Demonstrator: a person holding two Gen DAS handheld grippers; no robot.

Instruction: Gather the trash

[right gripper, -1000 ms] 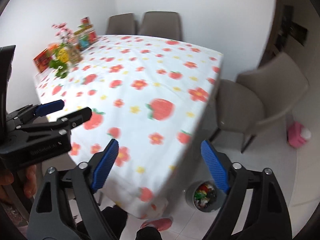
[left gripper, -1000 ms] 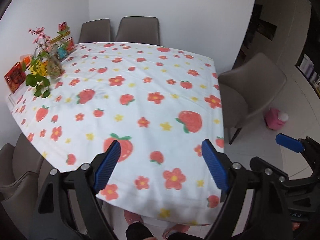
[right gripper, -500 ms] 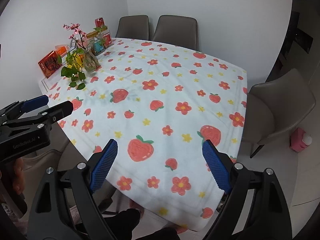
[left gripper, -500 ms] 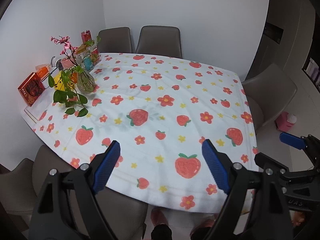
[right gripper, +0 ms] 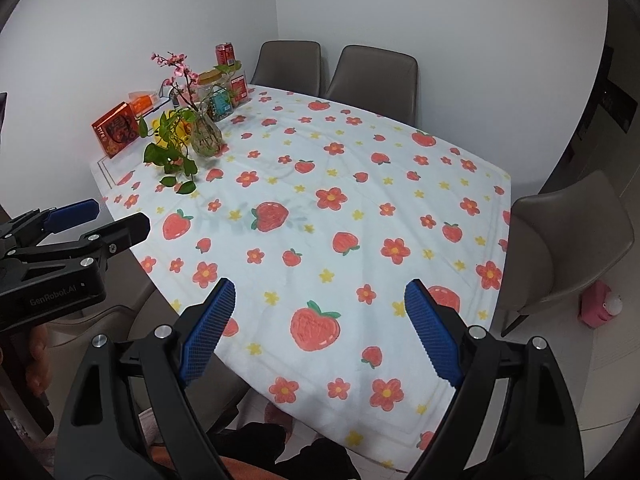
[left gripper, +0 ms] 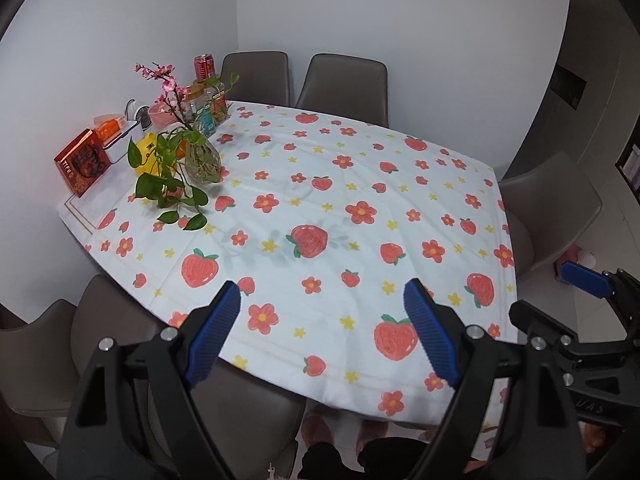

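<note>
White walls close the corner behind a table (left gripper: 496, 184) under a strawberry-print cloth. Ahead-left of my left claw (left gripper: 324, 328) stand a glass vase (left gripper: 202, 162), a red box (left gripper: 82, 162) and a red can (left gripper: 205, 67). Both it and my right claw (right gripper: 320, 328) gape empty over bare cloth near its front edge. Trash: none I can pick out.

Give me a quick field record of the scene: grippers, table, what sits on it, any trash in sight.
left gripper: open, nothing between its jaws
right gripper: open, nothing between its jaws
table: covered by a strawberry and flower cloth, middle bare
far left corner: glass vase with leafy plant, red can, jars, red box
chairs: two at the far side, one on the right
floor: pink object beside the right chair
loose trash on the cloth: none visible
</note>
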